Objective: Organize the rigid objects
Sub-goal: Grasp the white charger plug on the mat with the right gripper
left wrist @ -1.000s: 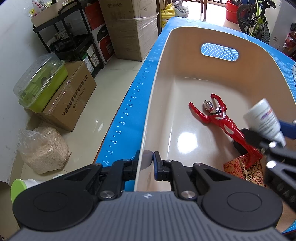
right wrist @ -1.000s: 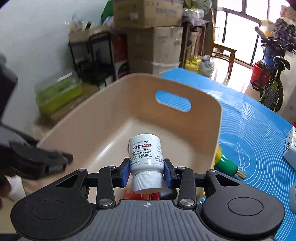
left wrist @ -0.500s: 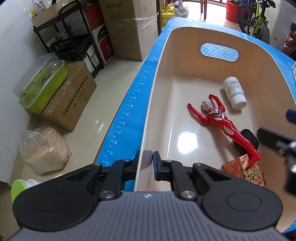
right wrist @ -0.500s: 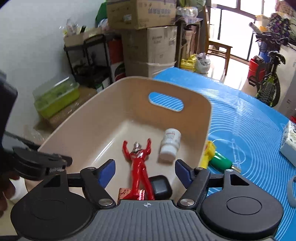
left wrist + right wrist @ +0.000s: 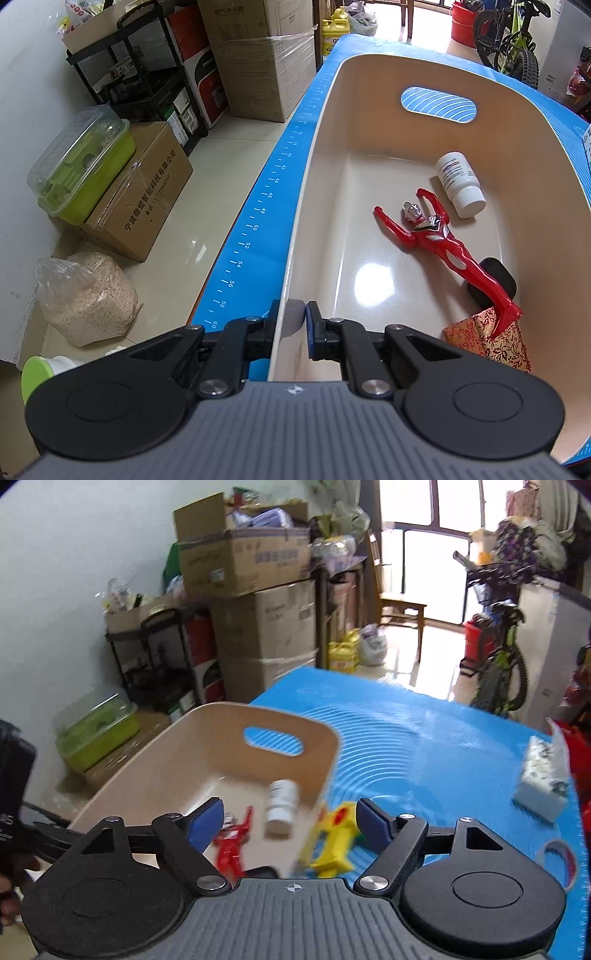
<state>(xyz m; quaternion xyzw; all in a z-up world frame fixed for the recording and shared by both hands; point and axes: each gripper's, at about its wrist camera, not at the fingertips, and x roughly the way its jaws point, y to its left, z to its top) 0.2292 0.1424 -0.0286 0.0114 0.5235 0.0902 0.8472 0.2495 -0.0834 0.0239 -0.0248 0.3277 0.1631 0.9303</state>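
A cluttered storeroom: stacked cardboard cartons, a black shelf rack and a bicycle stand around a worktop covered by a blue mat (image 5: 424,746). On the mat sits a beige bin (image 5: 546,221) with a cut-out handle in its far wall.

Left gripper (image 5: 291,319): jaws pinching the near-left rim of the bin, apparently steadying it. Right gripper (image 5: 290,819): jaws spread wide and empty, above the bin's right wall; that view is blurred.

Bin contents: a white pill bottle (image 5: 460,190) on its side near the right wall, a red action figure (image 5: 443,243) beside it, a black rounded object (image 5: 496,278) under the figure's legs, and a red patterned pouch (image 5: 487,343) at the near right corner.

Judgement: the bottle is stowed, and the step in hand is picking the next item. A yellow toy gun (image 5: 334,840) lies on the mat just outside the right wall, between the spread jaws in view. It is the likely next pick, and the jaws must drop clear of the wall.

Open room: the bin floor is bare on its left half. A white box (image 5: 543,779) lies well apart on the mat, near its right edge.
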